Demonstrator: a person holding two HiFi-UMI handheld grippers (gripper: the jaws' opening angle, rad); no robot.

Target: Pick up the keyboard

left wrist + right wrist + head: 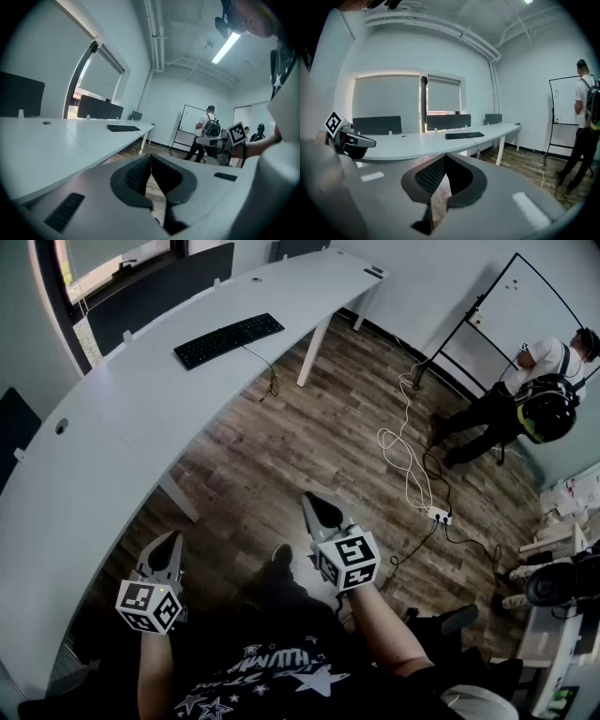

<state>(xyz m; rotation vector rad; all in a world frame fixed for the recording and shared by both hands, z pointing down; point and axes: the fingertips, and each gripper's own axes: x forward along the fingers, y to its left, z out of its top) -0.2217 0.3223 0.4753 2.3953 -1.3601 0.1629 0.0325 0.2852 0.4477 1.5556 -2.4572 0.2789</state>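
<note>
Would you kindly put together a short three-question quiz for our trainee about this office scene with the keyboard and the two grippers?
1. True or false: the keyboard lies on the white desk, and neither the left gripper nor the right gripper touches it.
2. The left gripper's fingers are: A) wide open; B) shut on nothing; C) shut on the keyboard.
3. What does the standing person with the backpack face?
Key: 1 true; 2 B; 3 the whiteboard.
</note>
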